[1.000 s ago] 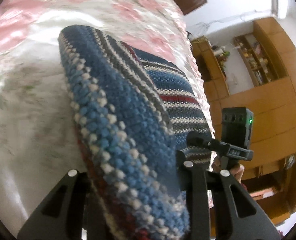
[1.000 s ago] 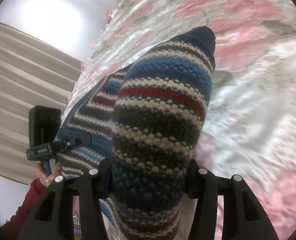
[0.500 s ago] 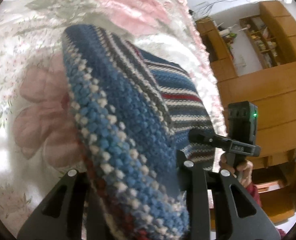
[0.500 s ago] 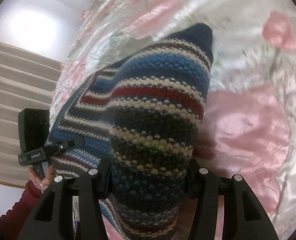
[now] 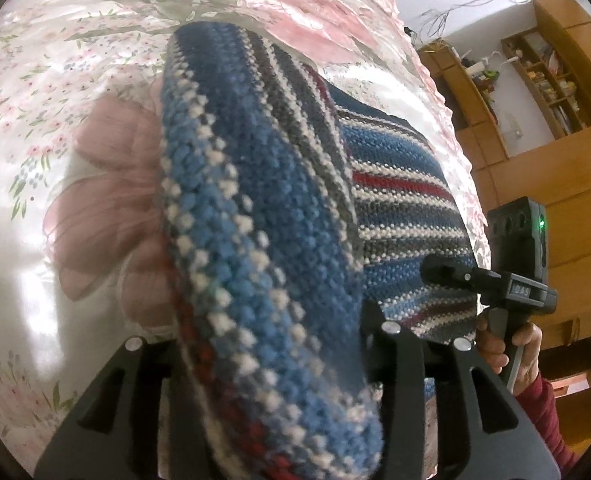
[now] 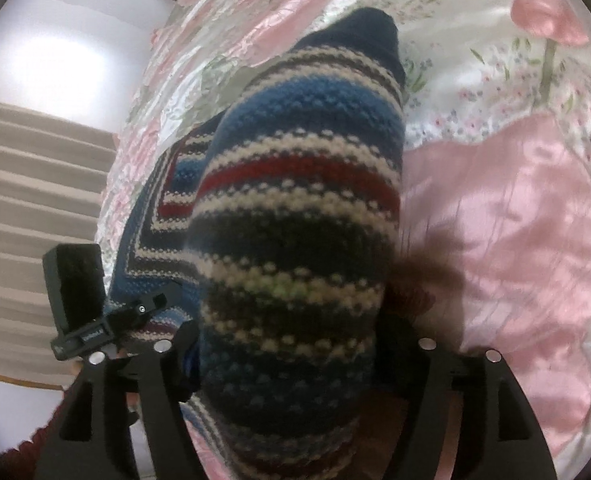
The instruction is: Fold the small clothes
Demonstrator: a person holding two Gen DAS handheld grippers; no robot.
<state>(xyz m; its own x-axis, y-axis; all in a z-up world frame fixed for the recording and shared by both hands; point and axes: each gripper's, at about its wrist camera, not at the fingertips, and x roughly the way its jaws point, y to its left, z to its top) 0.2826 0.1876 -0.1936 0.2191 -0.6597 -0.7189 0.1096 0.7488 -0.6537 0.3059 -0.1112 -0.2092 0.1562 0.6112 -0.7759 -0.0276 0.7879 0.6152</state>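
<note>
A striped knit garment (image 5: pixel 263 220) in blue, white, grey and red hangs stretched between both grippers above the bed. In the left wrist view my left gripper (image 5: pixel 271 344) is shut on one bunched corner, which hides its fingertips. Further right in that view, my right gripper (image 5: pixel 447 272) pinches the garment's far edge. In the right wrist view the garment (image 6: pixel 303 208) fills the middle, with my right gripper (image 6: pixel 291 344) shut on its other corner. My left gripper (image 6: pixel 151 308) shows at the left, clamped on the fabric.
A shiny floral bedspread (image 5: pixel 55 80) in pink and white lies under everything and spreads wide (image 6: pixel 515 220). Wooden cabinets and shelves (image 5: pixel 555 100) stand beyond the bed. A beige curtain (image 6: pixel 35 200) hangs at the left. A hand (image 5: pixel 523 344) in a dark red sleeve holds the right gripper.
Both grippers have carried the garment along and lower over the bed, so the bedspread's pink flowers now look closer and sharper. Both stay shut on the fabric.
</note>
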